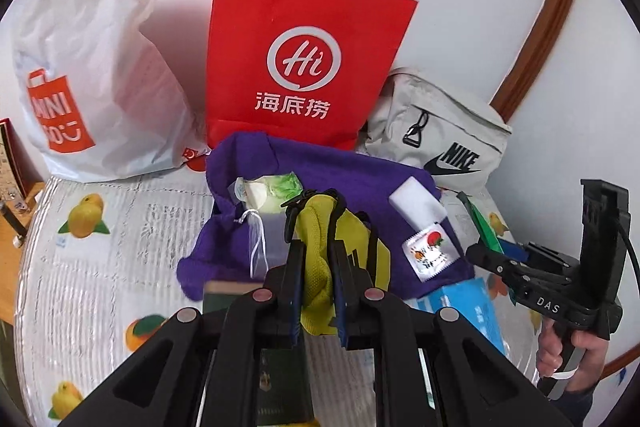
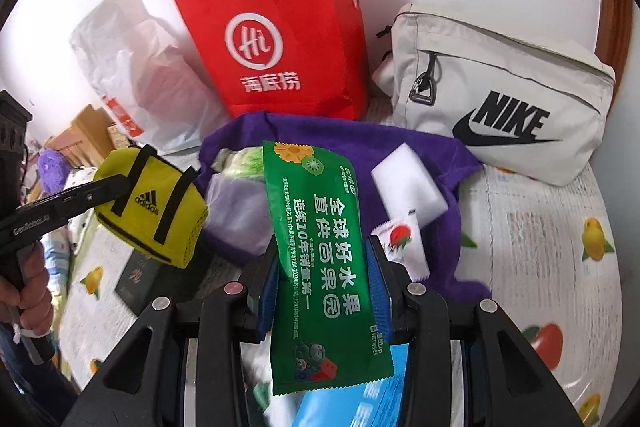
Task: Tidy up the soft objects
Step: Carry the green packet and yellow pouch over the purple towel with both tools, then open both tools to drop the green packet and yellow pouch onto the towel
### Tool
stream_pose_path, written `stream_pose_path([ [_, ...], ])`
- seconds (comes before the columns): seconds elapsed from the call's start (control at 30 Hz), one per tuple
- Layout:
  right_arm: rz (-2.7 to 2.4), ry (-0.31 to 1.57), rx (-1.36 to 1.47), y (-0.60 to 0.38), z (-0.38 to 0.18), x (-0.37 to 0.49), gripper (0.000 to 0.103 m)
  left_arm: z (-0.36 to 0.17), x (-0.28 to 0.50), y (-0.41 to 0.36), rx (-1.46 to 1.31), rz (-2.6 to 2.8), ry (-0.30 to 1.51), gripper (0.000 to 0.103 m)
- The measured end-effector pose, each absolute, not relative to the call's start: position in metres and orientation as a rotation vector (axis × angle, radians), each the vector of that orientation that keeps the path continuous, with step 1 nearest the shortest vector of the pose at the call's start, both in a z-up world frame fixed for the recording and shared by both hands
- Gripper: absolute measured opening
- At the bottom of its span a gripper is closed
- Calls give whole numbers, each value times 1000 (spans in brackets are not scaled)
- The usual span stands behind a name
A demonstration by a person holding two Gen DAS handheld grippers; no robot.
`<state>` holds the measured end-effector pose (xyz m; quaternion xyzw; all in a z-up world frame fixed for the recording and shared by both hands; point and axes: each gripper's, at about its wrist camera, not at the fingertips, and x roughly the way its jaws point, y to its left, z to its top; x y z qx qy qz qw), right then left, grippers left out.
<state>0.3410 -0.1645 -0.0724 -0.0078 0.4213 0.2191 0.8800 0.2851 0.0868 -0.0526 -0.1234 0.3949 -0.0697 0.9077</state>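
Note:
My left gripper is shut on a small yellow Adidas pouch, held above the table; the pouch also shows in the right wrist view. My right gripper is shut on a green wet-wipes packet, seen edge-on in the left wrist view. Below both lies a purple cloth carrying a white sponge block, a small fruit-print sachet, a green-and-white packet and a translucent drawstring pouch.
A red Haidilao paper bag, a white Miniso plastic bag and a beige Nike bag stand along the wall. A dark booklet and a blue box lie on the fruit-print tablecloth.

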Motion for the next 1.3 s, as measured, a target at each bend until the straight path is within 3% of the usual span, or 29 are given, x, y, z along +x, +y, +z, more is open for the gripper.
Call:
stream_pose_path([
  [0.73, 446, 1088, -68, -122, -147, 422, 39, -92, 343, 95, -276, -137, 902, 13],
  [1.07, 440, 1116, -71, -121, -155, 431, 42, -105, 359, 88, -289, -145, 944, 13],
  [1.2, 454, 1097, -58, -125, -150, 429, 66, -106, 366, 82, -284, -158, 952, 13],
  [1.3, 441, 1076, -44, -130, -145, 428, 66, -108, 373, 77, -289, -161, 968, 13],
])
